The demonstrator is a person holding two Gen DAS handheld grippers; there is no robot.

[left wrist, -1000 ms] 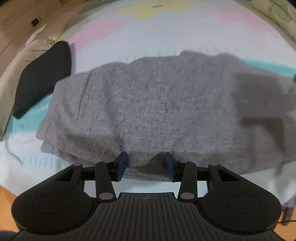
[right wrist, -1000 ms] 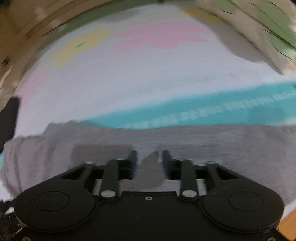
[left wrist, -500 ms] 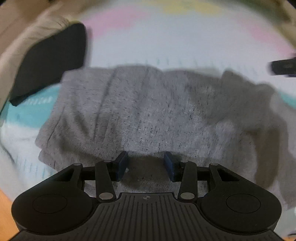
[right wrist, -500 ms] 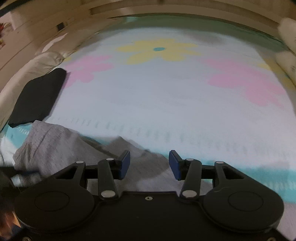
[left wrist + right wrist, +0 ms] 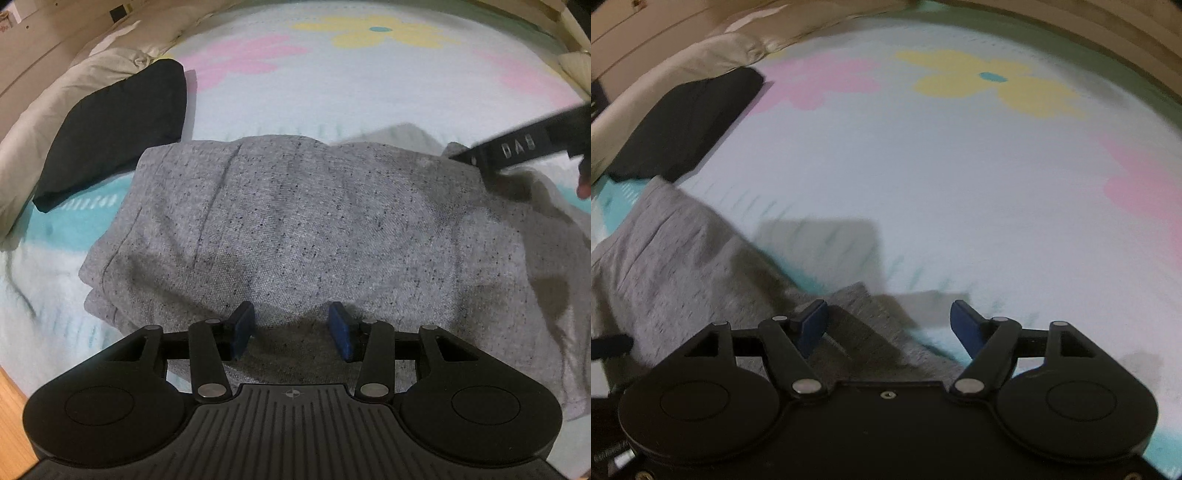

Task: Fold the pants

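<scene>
The grey marled pants [image 5: 295, 221] lie in a folded bundle on the floral bedsheet [image 5: 332, 85], directly ahead of the left gripper [image 5: 291, 328] and spreading under its fingers. That gripper's blue pads [image 5: 242, 326] stand apart with nothing pinched between them; the cloth sits below the gap, not in it. The right gripper [image 5: 888, 326] is spread wider, and only a corner of the pants reaches under its left finger, the rest of the bundle running off to its left. In the left wrist view the right tool shows as a black bar at the upper right, over the bundle's far right edge.

To the upper left of both tools a black folded garment [image 5: 114, 125] rests against a cream pillow [image 5: 48, 107], near the pants but apart from them.

The right end of the bundle looks loose and rumpled, so I judge the fold unfinished there. The risks: a pad closing on only the top layer would peel the stack open rather than carry it over; a pull from the right alone could drag the whole bundle across the sheet and skew the stacked left edges; and a wide sweep leftward could catch the black garment.
</scene>
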